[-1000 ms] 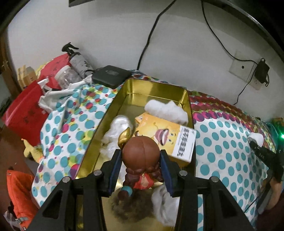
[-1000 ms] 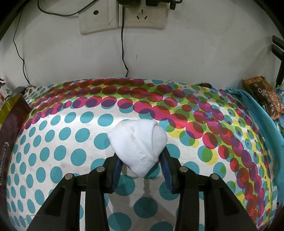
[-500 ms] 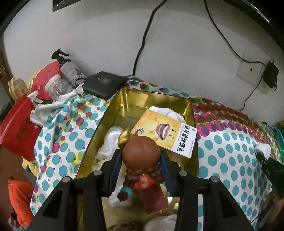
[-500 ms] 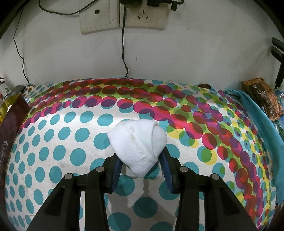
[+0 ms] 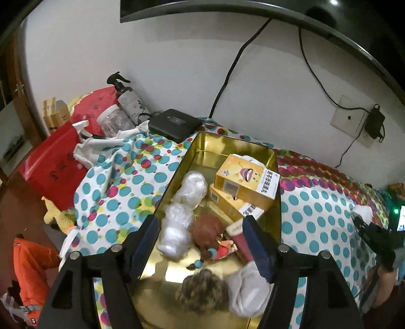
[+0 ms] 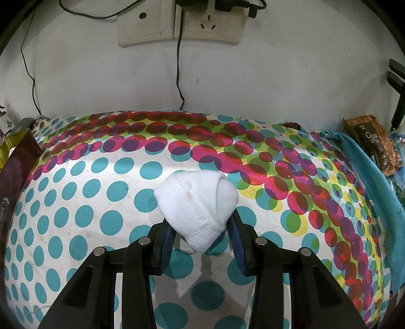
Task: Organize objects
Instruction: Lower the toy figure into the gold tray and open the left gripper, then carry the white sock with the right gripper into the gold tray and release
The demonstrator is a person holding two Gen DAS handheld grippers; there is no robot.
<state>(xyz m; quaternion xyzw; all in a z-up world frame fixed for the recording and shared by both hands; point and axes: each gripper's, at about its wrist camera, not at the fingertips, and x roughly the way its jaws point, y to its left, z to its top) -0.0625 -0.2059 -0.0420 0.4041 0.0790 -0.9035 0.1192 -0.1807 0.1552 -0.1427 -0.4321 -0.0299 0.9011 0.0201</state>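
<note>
In the left wrist view my left gripper (image 5: 200, 243) is open and empty above a gold tin (image 5: 229, 144). A brown-haired doll (image 5: 208, 231) lies in the tin between two plastic-wrapped white bundles (image 5: 177, 227) and two yellow boxes (image 5: 246, 181). A curly brown tuft (image 5: 202, 291) and a grey sock (image 5: 249, 291) lie at the near end. In the right wrist view my right gripper (image 6: 201, 231) is shut on a rolled white sock (image 6: 196, 202), held just above the dotted cloth (image 6: 76, 202). That gripper also shows in the left wrist view (image 5: 364, 222).
A black box (image 5: 174, 124), a spray bottle (image 5: 126, 98), a clear jar (image 5: 114, 122) and red bags (image 5: 53, 162) sit left of the tin. Wall sockets (image 6: 177, 22) and cables are behind. A snack packet (image 6: 374, 144) and blue cloth (image 6: 367, 172) lie at the right.
My left gripper opened and let go of the doll, which now lies in the tin; the gripper has risen and pulled back. The right gripper with the sock has stayed in place.
</note>
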